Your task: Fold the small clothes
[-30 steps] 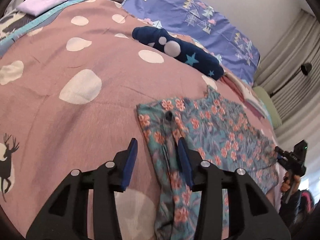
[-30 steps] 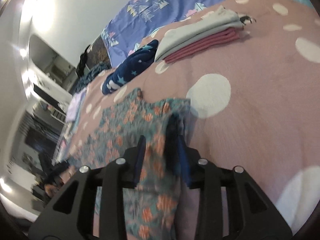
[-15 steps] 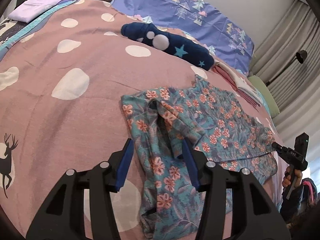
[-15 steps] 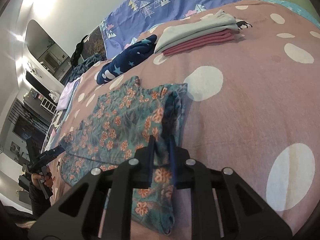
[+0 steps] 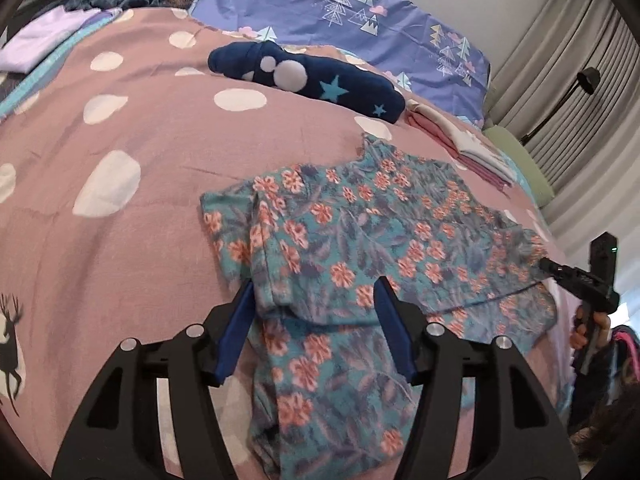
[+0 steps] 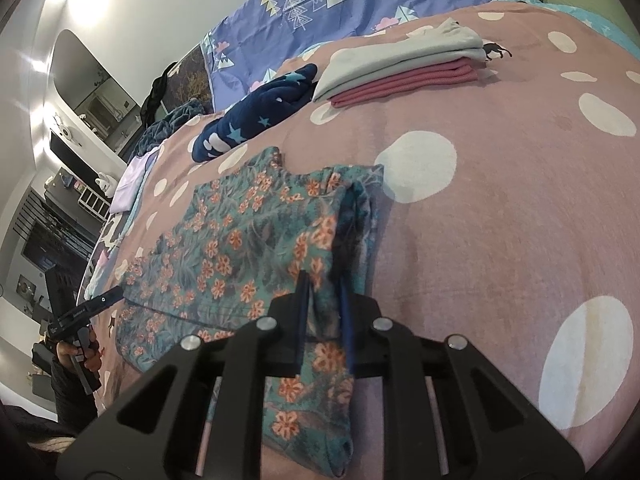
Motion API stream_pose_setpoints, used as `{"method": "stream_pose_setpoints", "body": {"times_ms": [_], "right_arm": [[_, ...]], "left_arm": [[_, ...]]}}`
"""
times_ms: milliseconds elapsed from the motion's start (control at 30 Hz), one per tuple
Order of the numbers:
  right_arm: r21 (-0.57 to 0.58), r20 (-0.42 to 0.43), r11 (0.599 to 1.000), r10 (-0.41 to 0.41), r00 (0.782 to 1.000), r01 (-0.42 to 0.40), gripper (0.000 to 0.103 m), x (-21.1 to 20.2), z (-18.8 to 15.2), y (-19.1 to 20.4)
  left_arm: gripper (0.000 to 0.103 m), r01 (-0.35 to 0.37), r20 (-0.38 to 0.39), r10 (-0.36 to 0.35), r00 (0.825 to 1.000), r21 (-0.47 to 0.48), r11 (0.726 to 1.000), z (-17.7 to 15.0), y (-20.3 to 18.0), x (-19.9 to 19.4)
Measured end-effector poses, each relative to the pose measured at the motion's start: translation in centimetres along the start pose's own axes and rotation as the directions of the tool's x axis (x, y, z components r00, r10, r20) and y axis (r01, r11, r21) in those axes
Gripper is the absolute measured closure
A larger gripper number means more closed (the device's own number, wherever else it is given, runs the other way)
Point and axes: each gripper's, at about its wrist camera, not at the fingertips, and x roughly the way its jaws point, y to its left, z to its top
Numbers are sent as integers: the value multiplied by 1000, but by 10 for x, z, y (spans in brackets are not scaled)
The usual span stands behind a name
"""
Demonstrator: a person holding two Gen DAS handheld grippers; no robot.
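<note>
Two hand-held grippers work a floral garment [image 5: 360, 248] spread on a pink dotted bedspread [image 5: 132, 128].
Left gripper [image 5: 316, 308], jaws just widened and half spread, straddles a raised fold at six o'clock; whether it pinches is unclear. Right gripper [image 6: 324, 300], jaws just narrowed, pinches the garment's folded edge. Navy starred cloth [image 5: 320, 80] lies at twelve o'clock.

Open bedspread [image 5: 120, 240] left; navy bundle [image 5: 312, 80], folded stack [image 6: 404, 68] behind.
</note>
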Motion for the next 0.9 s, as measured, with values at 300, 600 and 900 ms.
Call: {"method": "stream_pose_setpoints", "body": {"times_ms": [300,600,900], "right_arm": [[44,91,998,47,995,-51,100,-8,53,-2],[100,61,995,19,998,-25,89,12,94,-17],[-129,-68,992,-17,998,8,65,-3,12,20]], "left_arm": [[100,-11,24,11,1000,14,1000,45,-8,-1],[94,-70,34,70,997,-21,997,87,0,35],[80,-85,17,85,996,16,996,74,-2,42]]}}
